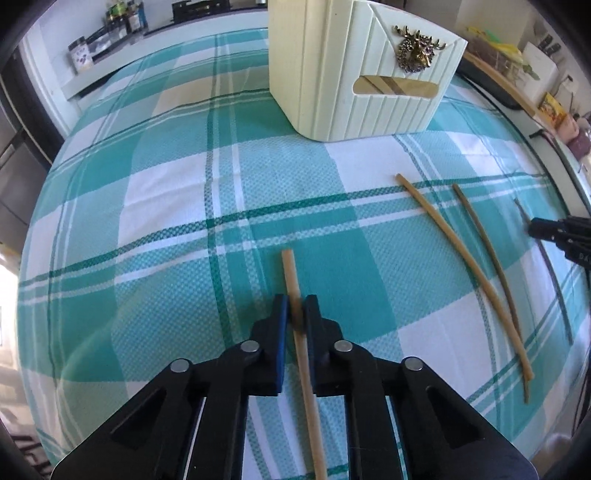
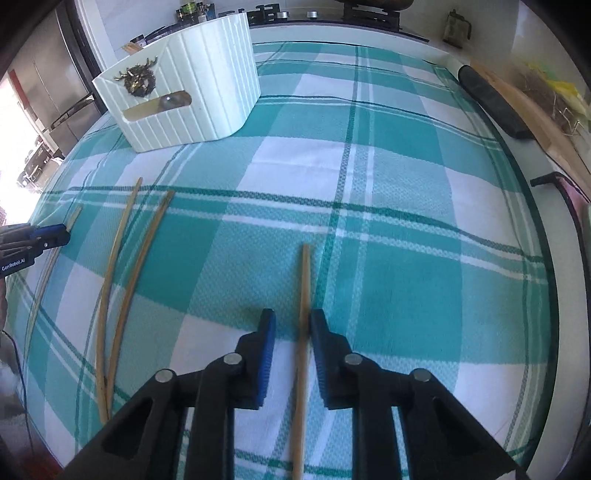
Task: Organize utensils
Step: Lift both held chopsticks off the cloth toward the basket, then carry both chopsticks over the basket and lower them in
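We see a surface (image 1: 166, 192) covered by a teal-and-white checked cloth (image 2: 388, 295), with a cream ribbed holder (image 1: 354, 74) standing on it as our landmark; a brass stag badge (image 1: 415, 50) is fixed to its front above a slot. Behind the holder a shelf carries dark jars (image 1: 122, 18), and a stove edge (image 2: 314, 14) runs along the wall. Off to the holder's side stand steel cabinet doors (image 2: 55, 92).

Our left claw (image 1: 295, 306) is clenched on a chopstick (image 1: 290, 273) that points toward the holder. Our right claw (image 2: 291, 321) is released, its fingers either side of another chopstick (image 2: 306, 280) lying on the cloth; whether it touches the right finger we cannot tell. Two more chopsticks (image 1: 461, 266) lie side by side on the cloth in front of the holder, between the claws.

The only writing we can read is "GenRobot.AI" on the left claw's side, in the right wrist view.
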`<state>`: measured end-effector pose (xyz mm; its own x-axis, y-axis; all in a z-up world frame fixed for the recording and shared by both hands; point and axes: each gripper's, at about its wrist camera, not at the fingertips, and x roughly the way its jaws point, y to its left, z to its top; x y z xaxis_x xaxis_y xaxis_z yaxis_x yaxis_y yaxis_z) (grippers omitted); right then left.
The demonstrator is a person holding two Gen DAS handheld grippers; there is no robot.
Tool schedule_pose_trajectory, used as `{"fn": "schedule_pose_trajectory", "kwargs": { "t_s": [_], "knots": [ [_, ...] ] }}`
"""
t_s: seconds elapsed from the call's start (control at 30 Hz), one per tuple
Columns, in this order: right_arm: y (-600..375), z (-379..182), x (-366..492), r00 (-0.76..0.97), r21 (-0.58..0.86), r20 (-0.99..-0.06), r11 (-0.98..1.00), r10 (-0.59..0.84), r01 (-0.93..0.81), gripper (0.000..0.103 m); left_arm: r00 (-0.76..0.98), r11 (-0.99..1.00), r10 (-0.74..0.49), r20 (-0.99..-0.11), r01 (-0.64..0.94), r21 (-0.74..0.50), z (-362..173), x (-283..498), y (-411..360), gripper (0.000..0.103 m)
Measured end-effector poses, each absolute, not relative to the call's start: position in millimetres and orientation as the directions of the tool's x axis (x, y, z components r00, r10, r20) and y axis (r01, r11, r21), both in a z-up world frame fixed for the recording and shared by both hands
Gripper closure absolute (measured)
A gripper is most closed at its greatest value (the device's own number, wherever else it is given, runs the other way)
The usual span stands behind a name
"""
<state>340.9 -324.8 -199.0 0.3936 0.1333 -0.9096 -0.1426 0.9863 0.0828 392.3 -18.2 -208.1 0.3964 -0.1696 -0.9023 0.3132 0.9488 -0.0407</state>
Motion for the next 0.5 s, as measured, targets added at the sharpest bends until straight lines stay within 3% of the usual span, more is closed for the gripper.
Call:
{"fn": "schedule_pose_trajectory", "kwargs": {
  "t_s": [0.03,0.2,0.5],
  "knots": [
    [-324.6,-199.3,346.2,0.391,0.092,-0.910,0.986,0.140,-0.139,0.097,0.401,0.948,-0.169,-0.900,0.315,-0.038,-208.2,393.3,-20.4,0.098],
    [-330.2,-188.6,359.9,0.431,0.169,-0.881,0.981,0.194,-0.095,0.097,0.467,0.950,-0.203,-0.861,0.308,-0.057,-184.9,386.0,-20.2,0.098],
    [-334.8,-76.0,301.7,0.673,0.190,-0.692,0.965,0.261,-0.179,0.097,0.656,0.941,-0.301,-0.692,0.324,-0.102,-79.5,327.2,6.9,0.098]
  ]
}}
